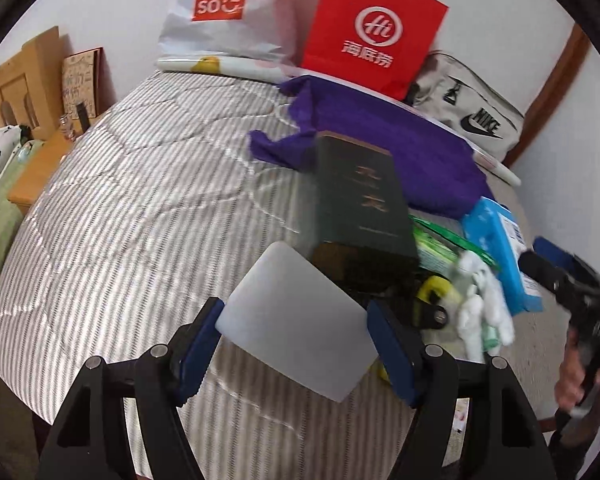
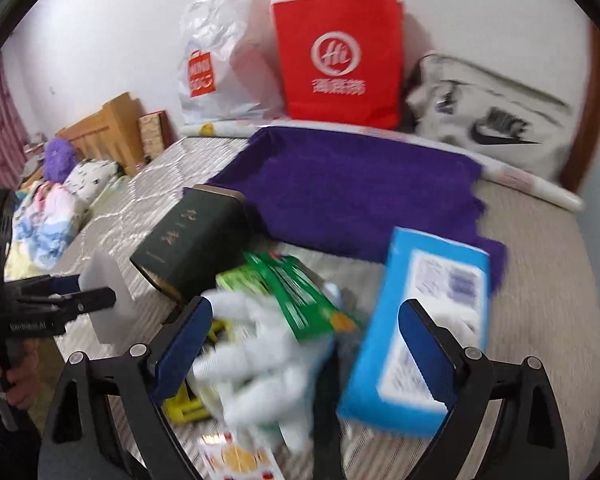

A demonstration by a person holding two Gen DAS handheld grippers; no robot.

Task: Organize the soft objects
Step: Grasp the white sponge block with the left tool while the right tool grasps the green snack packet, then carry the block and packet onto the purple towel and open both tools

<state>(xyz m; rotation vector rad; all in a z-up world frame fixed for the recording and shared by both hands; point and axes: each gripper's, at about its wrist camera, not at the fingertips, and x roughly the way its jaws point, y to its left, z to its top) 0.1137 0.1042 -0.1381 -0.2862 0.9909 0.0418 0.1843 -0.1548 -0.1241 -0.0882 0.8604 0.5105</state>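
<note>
My left gripper is shut on a white translucent block and holds it above the striped bed cover; the block also shows in the right wrist view. My right gripper is open over a pile: a white plush toy, green packets and a blue tissue pack. The jaws stand on either side of the pile, touching nothing that I can see. A dark green box lies beside the pile. A purple cloth is spread behind it.
A red paper bag, a white Miniso bag and a grey Nike bag stand against the wall. A yellow and black item lies by the plush. A wooden headboard and pillows are at the left.
</note>
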